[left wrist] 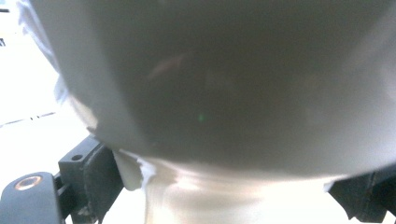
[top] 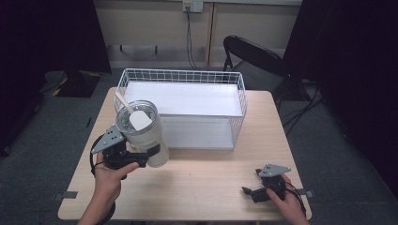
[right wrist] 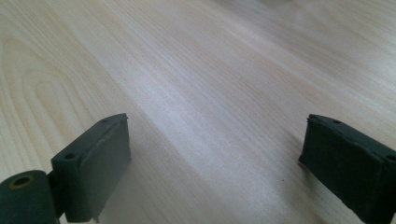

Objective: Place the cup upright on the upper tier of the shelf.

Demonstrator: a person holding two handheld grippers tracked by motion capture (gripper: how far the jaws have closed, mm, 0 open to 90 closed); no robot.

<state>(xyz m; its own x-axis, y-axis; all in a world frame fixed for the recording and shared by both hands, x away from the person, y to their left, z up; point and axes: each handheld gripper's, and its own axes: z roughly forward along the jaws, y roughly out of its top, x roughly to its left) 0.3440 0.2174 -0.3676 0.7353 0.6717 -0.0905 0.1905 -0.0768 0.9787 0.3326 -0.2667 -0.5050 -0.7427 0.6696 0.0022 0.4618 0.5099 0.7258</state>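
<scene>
tumbler (top: 143, 133), cream-coloured with a clear lid and a white straw (top: 124, 102), is what we have in hand: it hangs tilted above the left part of the wooden table (top: 202, 187), its top leaning toward the camera in the high view. nearest to us, our right gripper (top: 251, 192) sits low at the near right corner of the table, its jaws spread wide with nothing between them; in the right gripper view (right wrist: 212, 154) we see bare pale wood grain in the gap. our left gripper (top: 151, 152) is clamped on the tumbler's lower body, the jaws partly closed around it from both sides; in the left gripper view (left wrist: 224, 196) the cup's wall (left wrist: 224, 93) looms close and blurred, with a black pad (left wrist: 100, 179) pressed against its narrow base. beyond the tumbler, near its upper end, stands a white wire basket (top: 183, 75) with a white liner. farther back, off the table, we see a black folding chair (top: 256, 56) and a cable (top: 189, 37) hanging from a wall socket.
</scene>
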